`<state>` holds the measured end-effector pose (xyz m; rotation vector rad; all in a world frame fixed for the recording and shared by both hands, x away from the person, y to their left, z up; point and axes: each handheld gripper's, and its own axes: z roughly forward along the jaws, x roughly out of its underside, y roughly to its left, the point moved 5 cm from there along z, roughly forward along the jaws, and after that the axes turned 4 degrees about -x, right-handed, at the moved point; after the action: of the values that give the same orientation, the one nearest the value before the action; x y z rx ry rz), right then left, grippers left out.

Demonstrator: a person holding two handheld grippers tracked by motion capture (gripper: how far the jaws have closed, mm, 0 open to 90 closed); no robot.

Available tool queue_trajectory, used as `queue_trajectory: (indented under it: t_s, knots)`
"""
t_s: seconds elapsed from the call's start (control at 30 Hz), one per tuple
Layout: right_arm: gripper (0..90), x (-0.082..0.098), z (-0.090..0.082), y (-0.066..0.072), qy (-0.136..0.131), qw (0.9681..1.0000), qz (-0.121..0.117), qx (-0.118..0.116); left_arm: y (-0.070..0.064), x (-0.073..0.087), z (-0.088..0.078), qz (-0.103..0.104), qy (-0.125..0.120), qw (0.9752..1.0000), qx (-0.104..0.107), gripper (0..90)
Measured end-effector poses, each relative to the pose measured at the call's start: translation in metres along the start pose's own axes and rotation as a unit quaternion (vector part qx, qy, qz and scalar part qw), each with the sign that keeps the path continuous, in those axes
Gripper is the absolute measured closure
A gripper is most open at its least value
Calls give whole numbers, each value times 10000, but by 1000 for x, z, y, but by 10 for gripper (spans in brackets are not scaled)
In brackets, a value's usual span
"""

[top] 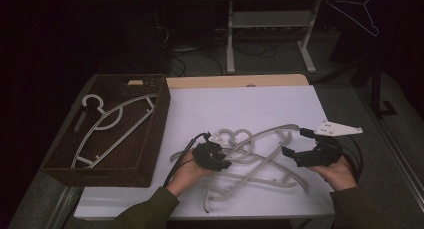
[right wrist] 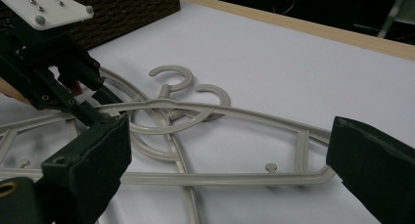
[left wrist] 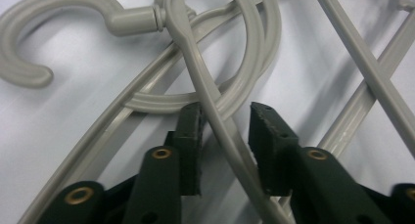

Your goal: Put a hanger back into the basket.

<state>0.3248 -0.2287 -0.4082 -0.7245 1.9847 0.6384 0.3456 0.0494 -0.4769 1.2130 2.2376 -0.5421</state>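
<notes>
Straddling a thin arm of the light, stiff, slippery plastic hangers (left wrist: 210, 101), the left gripper (left wrist: 225, 121) hasn't clamped; the right gripper (right wrist: 227, 150) gapes wide.

Smooth grey plastic hangers (top: 260, 156)

Table carrying a basket and a hanger pile

A white-topped table (top: 240, 109) with a wooden far edge is bearing a dark woven basket (top: 150, 154) sitting at its left end, with one pale hanger lying inside it. A tangle of grey plastic hangers (top: 260, 161) is lying flat on the white top near the front edge, hooks overlapping.
</notes>
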Motion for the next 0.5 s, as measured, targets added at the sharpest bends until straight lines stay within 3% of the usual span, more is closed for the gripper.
queue_trajectory:
  t_s: [0.5]
  knots:
    - [25, 0, 0, 0, 2, 10000, 0, -1, 12, 2, -5, -182, -15, 9997, -131, 772]
